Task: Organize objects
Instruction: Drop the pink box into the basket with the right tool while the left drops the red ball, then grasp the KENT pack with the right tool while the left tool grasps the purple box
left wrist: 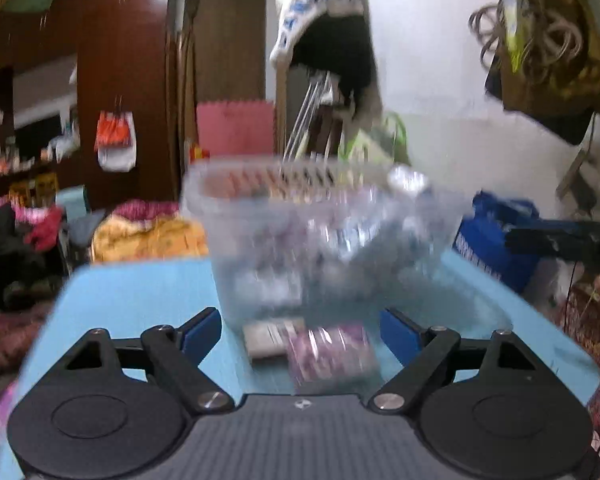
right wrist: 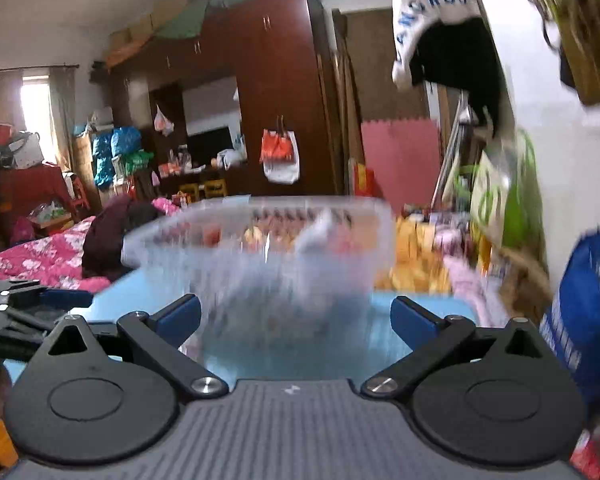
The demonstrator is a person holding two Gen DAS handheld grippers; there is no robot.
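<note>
Pale blue surface (left wrist: 148, 292) fills the lower half of both views, and on it stands the biggest player, a clear plastic tub (left wrist: 300, 232), upright, rim up, blurred, with a jumble of small items inside that I can't make out. From the left wrist view the tub sits dead ahead of the left tool (left wrist: 300, 330), just beyond its blue pads; from the right wrist view it is also straight ahead of the right tool (right wrist: 296, 318), a touch left of centre, so both hands face it from the near side, the left one to the left of the right, its black linkage peeking in at the right view's left edge. Now down in size: two small flat packets lie on the surface at the foot of the tub, a purple packet (left wrist: 332, 354) and, touching it on its left, a pale packet (left wrist: 270, 338). Both sit right between the left tool's spread pads, so I'd call the left hand the nearer one for them; the purple packet's long side seems to run roughly across the view, though blur makes that uncertain. Left tool: pads wide apart, nothing pinched. Right tool: pads spread fully, empty too, only the tub's wall ahead. No packet shows in the right view.
</note>
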